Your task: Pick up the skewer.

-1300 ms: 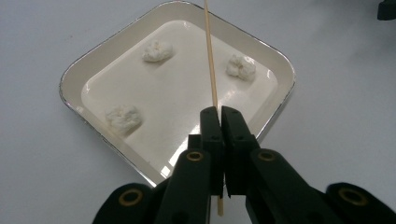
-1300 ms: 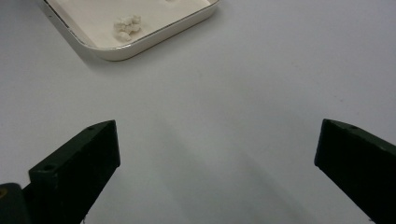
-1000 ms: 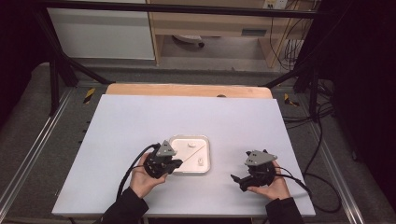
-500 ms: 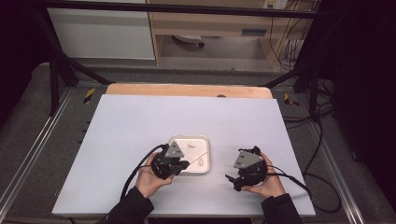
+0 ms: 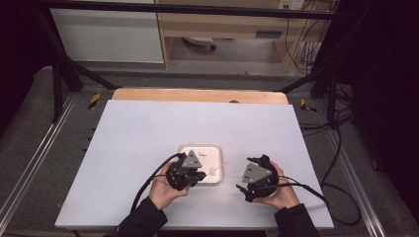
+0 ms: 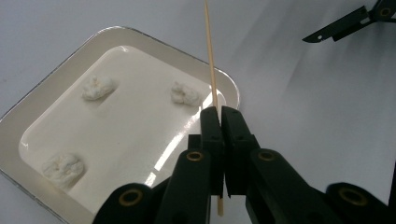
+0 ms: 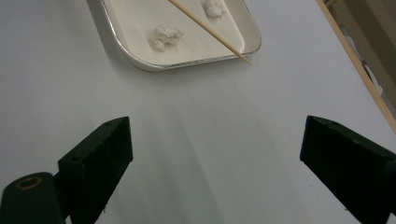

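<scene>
From the high view, I saw my left gripper [image 5: 195, 174] at the near edge of the shallow white rectangular tray with rounded corners [image 5: 216, 147], which sat on the pale grey table [image 5: 138, 138] slightly toward my side of its middle. My right gripper [image 5: 253, 173] rested over bare table to the right of the tray, apart from it.

In the left gripper view, my left gripper [image 6: 219, 114] had its jaws pressed together on a thin, pale wooden skewer [image 6: 209, 51]. The skewer stood out past the jaw tips, crossed the tray's [image 6: 46, 88] rim and pointed over the table beyond; a short end showed below the jaws. Three small lumps of soft white material lay in the tray: one toward the far wall [image 6: 98, 87], one just beside the skewer [image 6: 185, 94] and one in the near corner [image 6: 63, 168]. Whether the skewer touched the nearest lump, I could not tell.

In the right gripper view, my right gripper [image 7: 215, 144] held its jaws wide apart with nothing between them, though they had just been closing a little. Ahead of them lay the tray [image 7: 140, 63], with the skewer [image 7: 210, 32] slanting over its corner, tip just past the rim.
</scene>
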`<state>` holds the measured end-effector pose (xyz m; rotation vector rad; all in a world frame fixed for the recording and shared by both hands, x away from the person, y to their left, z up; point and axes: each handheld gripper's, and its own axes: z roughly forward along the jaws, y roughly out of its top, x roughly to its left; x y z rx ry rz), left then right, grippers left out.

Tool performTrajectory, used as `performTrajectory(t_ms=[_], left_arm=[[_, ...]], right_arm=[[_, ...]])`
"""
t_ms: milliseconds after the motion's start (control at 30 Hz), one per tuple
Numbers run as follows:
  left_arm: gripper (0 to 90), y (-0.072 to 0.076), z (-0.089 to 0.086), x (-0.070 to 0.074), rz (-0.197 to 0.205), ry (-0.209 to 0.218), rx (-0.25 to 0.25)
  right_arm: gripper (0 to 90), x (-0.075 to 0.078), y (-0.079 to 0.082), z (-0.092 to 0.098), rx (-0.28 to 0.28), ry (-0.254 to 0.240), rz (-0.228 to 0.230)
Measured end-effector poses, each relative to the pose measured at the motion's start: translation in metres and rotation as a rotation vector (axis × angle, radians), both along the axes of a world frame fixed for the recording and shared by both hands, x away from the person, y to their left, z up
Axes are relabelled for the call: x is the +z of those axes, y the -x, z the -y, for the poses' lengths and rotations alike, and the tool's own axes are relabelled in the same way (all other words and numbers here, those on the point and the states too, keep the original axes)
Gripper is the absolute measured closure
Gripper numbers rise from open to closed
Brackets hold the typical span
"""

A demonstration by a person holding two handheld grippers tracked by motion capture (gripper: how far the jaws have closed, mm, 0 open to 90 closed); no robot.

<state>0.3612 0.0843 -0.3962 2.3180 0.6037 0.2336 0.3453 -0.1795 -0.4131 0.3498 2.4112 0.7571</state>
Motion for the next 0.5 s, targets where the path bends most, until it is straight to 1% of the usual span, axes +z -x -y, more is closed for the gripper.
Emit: performTrajectory(t_ms=[100,133,167,233,267,300,333,367,400,433,500], left_arm=[[88.3,0.001,0.005,0.0,0.001,-0.004,-0.008],[88.3,0.001,0.006,0.0,0.0,-0.006,-0.011],[88.3,0.001,0.009,0.0,0.001,-0.016,-0.019],[88.3,0.001,0.011,0.0,-0.001,-0.016,-0.02],[88.3,0.001,0.013,0.001,-0.001,-0.023,-0.025],[88.3,0.001,0.016,0.001,-0.002,-0.027,-0.029],[88.3,0.001,0.016,0.001,-0.002,-0.027,-0.029],[88.3,0.001,0.018,0.001,-0.001,-0.027,-0.034],[88.3,0.001,0.02,0.001,0.001,-0.03,-0.038],[88.3,0.002,0.023,0.001,0.001,-0.038,-0.045],[88.3,0.002,0.025,0.001,0.003,-0.042,-0.048]], right_arm=[[13.0,0.0,0.002,-0.002,0.023,0.022,0.023],[13.0,0.0,0.002,-0.002,0.023,0.022,0.023],[15.1,0.0,0.003,-0.002,0.036,0.031,0.039],[16.2,-0.001,0.003,-0.002,0.04,0.036,0.045],[17.7,-0.001,0.004,-0.003,0.047,0.041,0.051],[19.9,-0.001,0.004,-0.003,0.066,0.057,0.067],[19.9,-0.001,0.004,-0.003,0.066,0.057,0.067],[22.4,-0.001,0.005,-0.004,0.081,0.062,0.081],[22.4,-0.001,0.005,-0.004,0.081,0.062,0.081],[24.7,-0.002,0.006,-0.004,0.094,0.072,0.093],[25.7,-0.002,0.006,-0.004,0.1,0.076,0.101]])
